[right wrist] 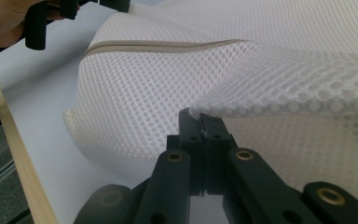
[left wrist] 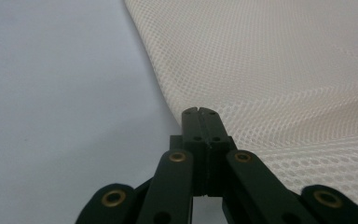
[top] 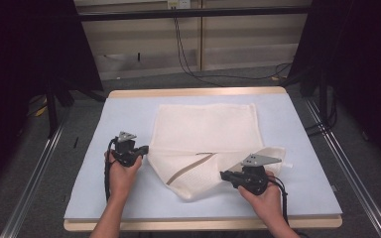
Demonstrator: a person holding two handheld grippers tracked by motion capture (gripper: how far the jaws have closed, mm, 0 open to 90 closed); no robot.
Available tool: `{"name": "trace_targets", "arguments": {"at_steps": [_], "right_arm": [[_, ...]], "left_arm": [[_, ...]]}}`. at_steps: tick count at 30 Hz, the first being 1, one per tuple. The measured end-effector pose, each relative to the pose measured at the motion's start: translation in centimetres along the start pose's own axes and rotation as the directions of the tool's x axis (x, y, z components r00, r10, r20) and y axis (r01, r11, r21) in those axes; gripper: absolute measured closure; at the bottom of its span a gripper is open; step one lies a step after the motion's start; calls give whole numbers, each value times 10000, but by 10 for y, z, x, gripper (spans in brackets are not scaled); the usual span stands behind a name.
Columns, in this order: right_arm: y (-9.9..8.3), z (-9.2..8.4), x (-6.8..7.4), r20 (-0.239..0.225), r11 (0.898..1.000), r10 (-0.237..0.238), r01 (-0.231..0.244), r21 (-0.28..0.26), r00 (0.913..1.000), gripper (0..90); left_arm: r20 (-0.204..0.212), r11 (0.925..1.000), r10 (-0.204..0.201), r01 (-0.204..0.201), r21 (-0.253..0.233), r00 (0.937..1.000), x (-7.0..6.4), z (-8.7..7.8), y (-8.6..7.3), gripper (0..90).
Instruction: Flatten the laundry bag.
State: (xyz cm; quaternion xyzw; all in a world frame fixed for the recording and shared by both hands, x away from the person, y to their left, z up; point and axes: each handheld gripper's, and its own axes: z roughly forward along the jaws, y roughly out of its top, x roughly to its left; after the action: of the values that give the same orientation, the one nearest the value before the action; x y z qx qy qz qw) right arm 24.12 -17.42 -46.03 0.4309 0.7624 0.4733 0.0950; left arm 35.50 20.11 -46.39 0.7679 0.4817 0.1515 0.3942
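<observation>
A cream mesh bag (top: 203, 129) with a tan zipper (top: 191, 168) lies on the pale blue mat (top: 124, 114), its near part folded and bunched. My left gripper (top: 143, 149) is at the bag's left edge. In the left gripper view its jaws (left wrist: 199, 111) are shut, pinching the rim of the mesh (left wrist: 270, 70). My right gripper (top: 224, 174) is at the near right of the bag. Its jaws (right wrist: 200, 115) are shut on a fold of mesh (right wrist: 168, 93) that drapes over the tips. The zipper (right wrist: 168, 45) runs beyond, and the left gripper (right wrist: 51, 18) is farther off.
The mat covers a wooden table (top: 198, 92) with bare mat to the left, right and front of the bag. Metal rails (top: 34, 168) run along both sides on the floor. Cables (top: 188, 59) hang at the back wall. Dark curtains flank the scene.
</observation>
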Motion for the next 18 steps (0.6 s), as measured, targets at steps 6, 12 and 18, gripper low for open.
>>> {"name": "trace_targets", "arguments": {"at_steps": [6, 12, 18], "right_arm": [[-5, -3, 4, 244, 9998, -39, 44, -170, 9997, 890], [-5, -1, 4, 291, 10000, 16, -13, -98, 9996, 890], [-6, 2, 2, 286, 9999, 133, -132, -59, 9995, 889]], "left_arm": [[1026, 9964, -356, 431, -726, 9941, -11, -19, -3, 800], [2556, 9951, 230, 24, -987, 9665, -33, -33, -8, 578], [4326, 9932, 978, -605, -992, 8963, -72, -27, -13, 422]]}}
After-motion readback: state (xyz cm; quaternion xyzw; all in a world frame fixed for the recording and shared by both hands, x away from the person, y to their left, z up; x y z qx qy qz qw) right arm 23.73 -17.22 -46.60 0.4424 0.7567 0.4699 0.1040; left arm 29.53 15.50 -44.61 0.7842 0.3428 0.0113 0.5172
